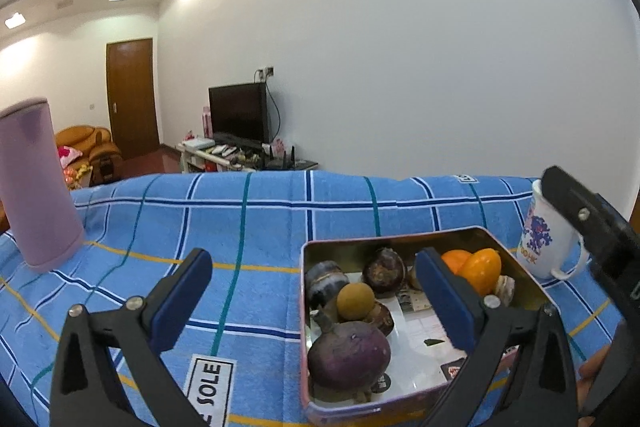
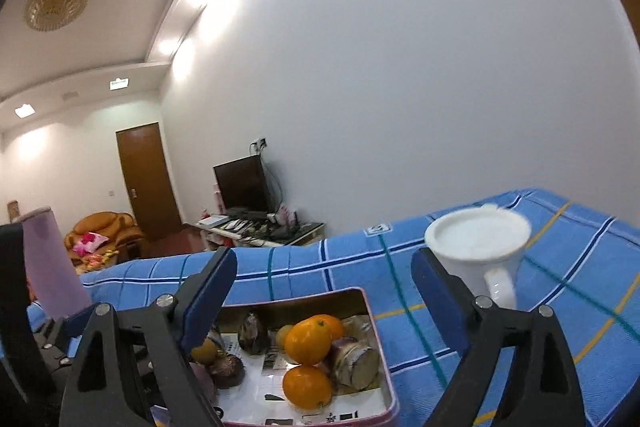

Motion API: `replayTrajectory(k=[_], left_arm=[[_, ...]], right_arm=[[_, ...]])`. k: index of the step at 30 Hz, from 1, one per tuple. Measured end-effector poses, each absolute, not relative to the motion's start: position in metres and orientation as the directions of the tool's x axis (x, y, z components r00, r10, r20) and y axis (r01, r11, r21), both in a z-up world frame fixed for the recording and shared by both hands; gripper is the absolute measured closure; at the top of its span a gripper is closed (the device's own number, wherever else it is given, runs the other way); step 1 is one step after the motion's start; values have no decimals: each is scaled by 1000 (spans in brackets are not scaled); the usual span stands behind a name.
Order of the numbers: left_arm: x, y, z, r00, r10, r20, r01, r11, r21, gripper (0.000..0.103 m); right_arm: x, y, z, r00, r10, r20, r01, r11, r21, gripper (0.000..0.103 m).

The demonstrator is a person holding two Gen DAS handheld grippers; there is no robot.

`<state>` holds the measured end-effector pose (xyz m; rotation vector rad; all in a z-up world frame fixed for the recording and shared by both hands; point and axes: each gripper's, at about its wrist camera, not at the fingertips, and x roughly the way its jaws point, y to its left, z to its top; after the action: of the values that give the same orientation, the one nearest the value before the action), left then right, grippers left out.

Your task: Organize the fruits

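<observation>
My left hand-held gripper and right hand-held gripper both hang wide open and empty over the tin.

The fruits sit gathered in that tin on the blue checked worktop: oranges at one side, dark purple ones at the other, so I judge each kind is grouped, with the white mug just beside.
</observation>
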<state>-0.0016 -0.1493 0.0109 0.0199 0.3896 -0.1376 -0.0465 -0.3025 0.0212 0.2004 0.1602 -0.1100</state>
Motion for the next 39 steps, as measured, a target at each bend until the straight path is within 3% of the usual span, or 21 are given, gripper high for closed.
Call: replayTrajectory(k=[30, 39], left_arm=[[-69, -132, 16, 929, -171, -328, 191, 981, 29, 0], [-77, -130, 17, 934, -164, -316, 183, 983, 32, 0]], right_arm=[[-122, -270, 28, 978, -137, -158, 142, 990, 20, 13], [-140, -270, 31, 983, -161, -88, 164, 986, 26, 13]])
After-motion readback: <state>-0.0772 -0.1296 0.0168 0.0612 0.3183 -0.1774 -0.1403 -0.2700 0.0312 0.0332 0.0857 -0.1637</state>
